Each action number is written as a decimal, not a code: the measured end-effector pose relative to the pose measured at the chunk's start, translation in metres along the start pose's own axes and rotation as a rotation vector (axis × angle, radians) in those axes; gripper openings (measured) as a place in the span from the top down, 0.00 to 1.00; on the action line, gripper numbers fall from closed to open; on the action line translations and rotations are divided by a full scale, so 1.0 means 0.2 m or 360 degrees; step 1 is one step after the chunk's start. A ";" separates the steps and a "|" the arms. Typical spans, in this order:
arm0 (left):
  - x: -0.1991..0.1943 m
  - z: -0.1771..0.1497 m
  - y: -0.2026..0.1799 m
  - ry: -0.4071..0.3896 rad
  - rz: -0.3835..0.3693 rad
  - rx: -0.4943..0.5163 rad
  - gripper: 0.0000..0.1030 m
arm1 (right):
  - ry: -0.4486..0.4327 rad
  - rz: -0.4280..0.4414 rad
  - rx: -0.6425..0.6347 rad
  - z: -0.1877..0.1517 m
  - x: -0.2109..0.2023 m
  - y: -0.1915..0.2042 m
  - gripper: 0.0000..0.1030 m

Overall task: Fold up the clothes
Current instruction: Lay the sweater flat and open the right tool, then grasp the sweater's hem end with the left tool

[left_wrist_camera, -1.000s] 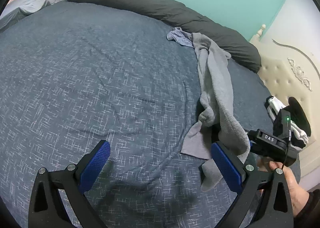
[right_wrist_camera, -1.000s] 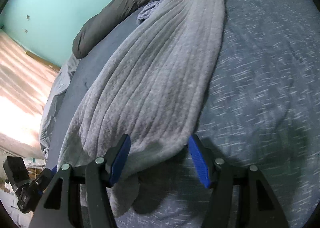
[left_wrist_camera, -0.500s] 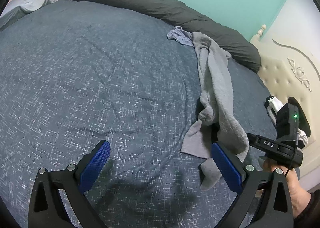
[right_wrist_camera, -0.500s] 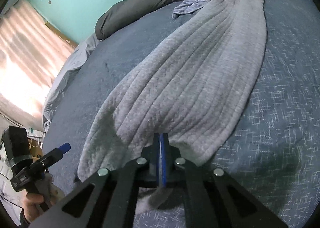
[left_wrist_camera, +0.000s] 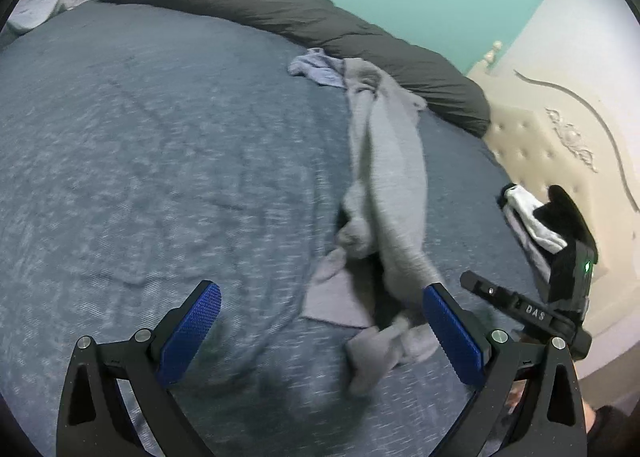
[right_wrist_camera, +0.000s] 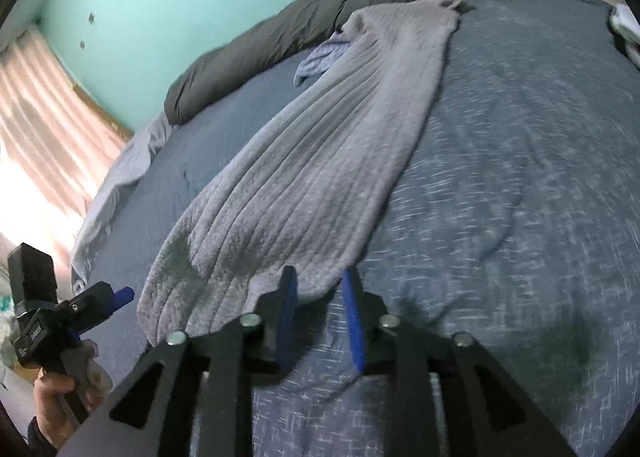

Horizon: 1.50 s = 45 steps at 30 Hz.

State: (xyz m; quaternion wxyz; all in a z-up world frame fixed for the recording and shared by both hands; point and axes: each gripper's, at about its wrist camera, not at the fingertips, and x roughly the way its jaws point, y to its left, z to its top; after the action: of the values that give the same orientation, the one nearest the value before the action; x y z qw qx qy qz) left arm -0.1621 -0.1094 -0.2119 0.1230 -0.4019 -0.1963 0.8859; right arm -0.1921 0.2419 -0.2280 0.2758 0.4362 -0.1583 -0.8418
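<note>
A long grey ribbed garment lies stretched in a strip across the blue bedspread. In the right wrist view the garment runs away from me, and its near hem sits at my right gripper. That gripper's blue pads stand partly apart, and bedspread shows between them below the hem. My left gripper is wide open over the bedspread, just left of the garment's bunched near end, and holds nothing. The right gripper's body shows behind the left gripper's right finger.
A dark grey rolled duvet lies along the far side of the bed. A small light blue cloth sits by the garment's far end. Black and white clothes rest near the cream headboard. A lit curtain hangs at the left.
My right gripper closed at the garment's hem half a second ago; now its pads are partly apart. The garment has been pulled straighter. The left gripper stayed open and shifted slightly.
</note>
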 end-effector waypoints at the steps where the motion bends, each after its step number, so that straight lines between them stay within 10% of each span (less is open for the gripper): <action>1: 0.01 0.01 -0.01 0.0000 -0.0007 0.0006 0.00 | -0.0019 0.0004 0.0009 0.01 0.02 0.03 0.75; 26: 0.50 0.25 -0.21 0.0295 -0.0047 0.0142 0.01 | -0.0154 0.0099 0.0083 0.06 0.08 -0.03 0.72; 45: 0.57 0.25 -0.29 0.0414 -0.0035 0.0375 0.76 | -0.0165 0.0113 0.0167 0.07 0.07 -0.07 0.72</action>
State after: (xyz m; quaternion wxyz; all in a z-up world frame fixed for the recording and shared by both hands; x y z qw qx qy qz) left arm -0.2704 -0.0269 -0.2310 0.2033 -0.4939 -0.0777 0.8418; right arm -0.2144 0.2439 -0.2367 0.2736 0.4001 -0.2314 -0.8435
